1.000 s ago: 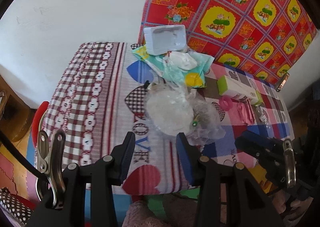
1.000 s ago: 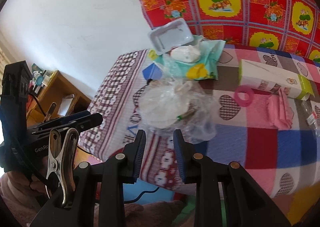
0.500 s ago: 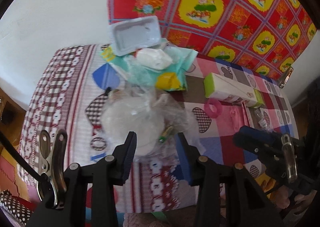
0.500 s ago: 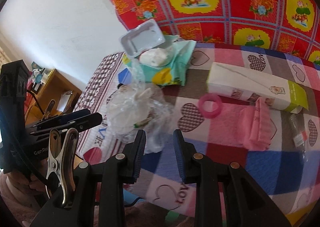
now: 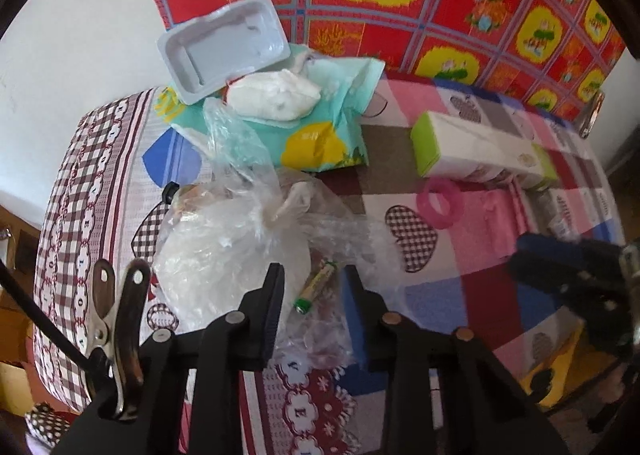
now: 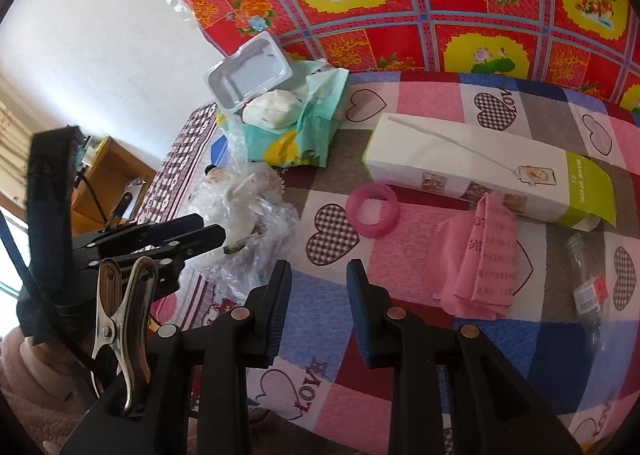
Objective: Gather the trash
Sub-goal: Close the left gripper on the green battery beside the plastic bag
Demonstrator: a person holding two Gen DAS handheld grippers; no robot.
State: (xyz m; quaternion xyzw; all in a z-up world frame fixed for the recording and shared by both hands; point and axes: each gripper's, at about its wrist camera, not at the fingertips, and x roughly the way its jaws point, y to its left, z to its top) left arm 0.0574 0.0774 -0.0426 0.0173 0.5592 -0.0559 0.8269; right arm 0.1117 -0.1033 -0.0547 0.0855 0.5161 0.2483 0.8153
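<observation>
A crumpled clear plastic bag (image 5: 232, 239) lies near the table's left edge, with a small green-tipped stick (image 5: 316, 287) inside its loose film. My left gripper (image 5: 314, 295) hangs over that film; its jaws are closing, with the film and stick between them, and the pads do not press on either. My right gripper (image 6: 319, 281) is open by a narrow gap over bare cloth, with nothing between its fingers. From the right wrist, the bag (image 6: 248, 215) lies left of it, under the left gripper (image 6: 200, 235). A pink ring (image 6: 372, 211) and pink paper (image 6: 480, 255) lie ahead.
At the back are a white plastic tray (image 5: 224, 47), a white tissue wad (image 5: 272, 95) and a teal wrapper (image 5: 328, 135). A white and green box (image 6: 480, 171) and a clear bottle (image 6: 588, 275) lie right. The patchwork tablecloth (image 6: 420, 395) drops off at left beside a wooden shelf (image 6: 108, 175).
Both grippers have moved forward and down over the table. The left jaws have narrowed and now straddle the bag's loose film. The right jaws keep the same gap.
</observation>
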